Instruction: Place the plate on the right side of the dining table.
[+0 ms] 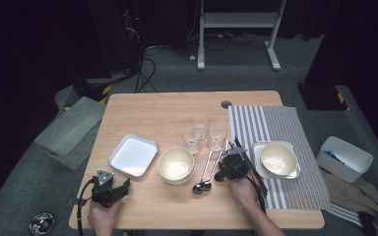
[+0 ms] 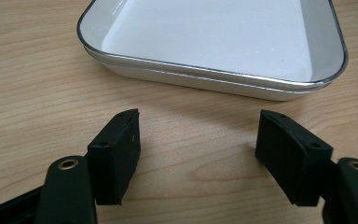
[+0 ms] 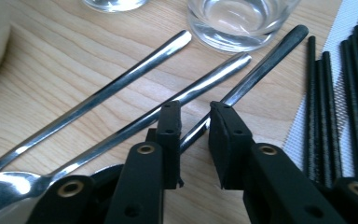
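Note:
My right gripper hovers low over the middle of the table, its jaws a narrow gap apart. A dark-handled spoon runs through that gap, and the pads do not press on it, so the gripper is open. Two shiny steel spoons lie side by side just left of it. Black chopsticks lie at the mat's edge on its right. At the front left my left gripper rests open and empty, facing the white square tray.
A cream bowl stands left of the spoons. Three clear glasses stand behind them. On the striped mat at the right a second bowl sits in a tray. Grey bins flank the table on the floor.

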`<state>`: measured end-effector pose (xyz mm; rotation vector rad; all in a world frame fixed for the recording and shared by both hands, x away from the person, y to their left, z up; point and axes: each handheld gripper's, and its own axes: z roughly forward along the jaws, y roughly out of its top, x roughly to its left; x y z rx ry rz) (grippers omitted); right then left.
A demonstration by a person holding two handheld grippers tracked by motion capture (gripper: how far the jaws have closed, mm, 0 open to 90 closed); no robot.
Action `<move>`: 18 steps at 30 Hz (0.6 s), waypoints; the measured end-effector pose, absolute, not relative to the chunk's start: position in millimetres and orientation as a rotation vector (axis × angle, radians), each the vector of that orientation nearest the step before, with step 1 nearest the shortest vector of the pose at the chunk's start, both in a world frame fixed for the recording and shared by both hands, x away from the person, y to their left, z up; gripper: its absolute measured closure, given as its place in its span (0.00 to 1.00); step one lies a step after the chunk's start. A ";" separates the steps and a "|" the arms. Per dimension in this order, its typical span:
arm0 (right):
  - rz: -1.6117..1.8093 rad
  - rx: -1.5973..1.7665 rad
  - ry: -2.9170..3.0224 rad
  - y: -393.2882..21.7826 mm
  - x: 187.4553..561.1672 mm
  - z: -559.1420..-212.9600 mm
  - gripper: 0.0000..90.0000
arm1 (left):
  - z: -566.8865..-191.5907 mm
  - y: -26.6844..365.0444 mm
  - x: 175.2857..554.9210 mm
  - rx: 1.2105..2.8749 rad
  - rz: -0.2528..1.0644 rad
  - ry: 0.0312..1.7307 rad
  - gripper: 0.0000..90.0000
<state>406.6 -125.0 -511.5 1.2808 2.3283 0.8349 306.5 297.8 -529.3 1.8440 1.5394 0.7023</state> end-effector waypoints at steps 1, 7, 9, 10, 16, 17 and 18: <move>0.829 1.279 2.326 -125.6 407.1 -511.3 0.84 | -529.3 297.8 306.5 1.844 0.702 1.539 0.34; 0.806 1.280 2.323 -129.1 410.1 -510.5 0.89 | -529.3 297.8 306.5 1.844 0.702 1.540 0.34; 0.794 1.280 2.323 -130.8 411.2 -510.1 0.91 | -529.3 297.8 306.5 1.844 0.702 1.539 0.34; 0.793 1.284 2.321 -131.8 411.7 -510.0 0.91 | -529.3 297.8 306.5 1.844 0.703 1.539 0.34; 0.779 1.299 2.313 -139.6 414.8 -509.2 0.93 | -529.3 297.8 306.5 1.844 0.702 1.539 0.34; 0.776 1.305 2.311 -140.3 414.8 -509.0 0.93 | -529.3 297.8 306.5 1.844 0.702 1.539 0.34; 0.773 1.310 2.307 -141.1 414.7 -508.9 0.93 | -529.3 297.8 306.5 1.844 0.702 1.539 0.34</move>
